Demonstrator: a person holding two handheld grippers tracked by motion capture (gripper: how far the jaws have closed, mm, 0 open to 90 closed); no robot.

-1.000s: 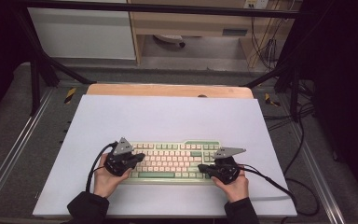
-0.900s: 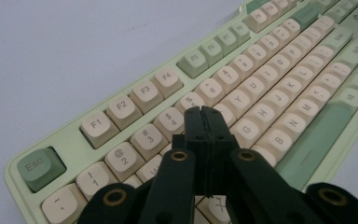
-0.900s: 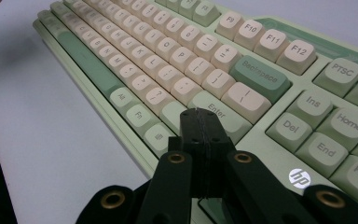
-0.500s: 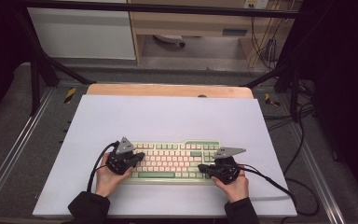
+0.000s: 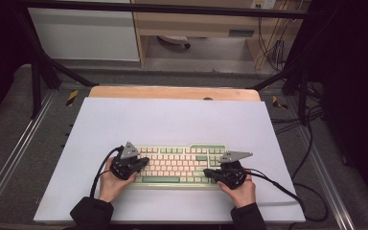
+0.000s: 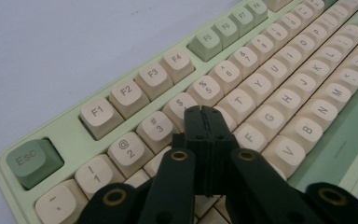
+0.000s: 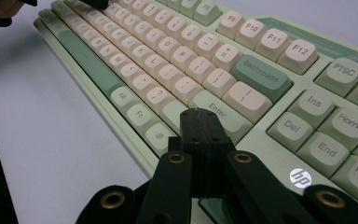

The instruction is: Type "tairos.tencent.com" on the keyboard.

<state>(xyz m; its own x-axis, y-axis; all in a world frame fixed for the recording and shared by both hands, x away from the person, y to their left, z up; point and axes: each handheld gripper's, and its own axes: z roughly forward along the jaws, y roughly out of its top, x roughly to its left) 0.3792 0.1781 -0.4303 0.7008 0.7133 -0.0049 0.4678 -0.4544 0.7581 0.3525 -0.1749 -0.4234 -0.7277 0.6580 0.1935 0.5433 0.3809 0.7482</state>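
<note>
A pale green keyboard (image 5: 182, 165) with cream keys lies near the front of a white mat (image 5: 172, 122). My left gripper (image 5: 143, 163) hovers over the keyboard's left end, jaws shut with nothing between them; in the left gripper view its tips (image 6: 206, 114) sit just above the cream keys (image 6: 242, 100) of the upper letter rows. My right gripper (image 5: 210, 173) is over the keyboard's right front part, also shut and empty; in the right gripper view its tips (image 7: 200, 116) hang close over the Enter key (image 7: 219, 112). A hand holds each gripper.
The mat lies on a wooden tabletop (image 5: 172, 92) inside a black metal frame (image 5: 38, 72). Cables (image 5: 287, 189) trail from the right gripper across the mat's right edge. The far half of the mat is bare.
The left gripper has shifted slightly over the keyboard's left end. The right gripper and the keyboard have stayed put.
</note>
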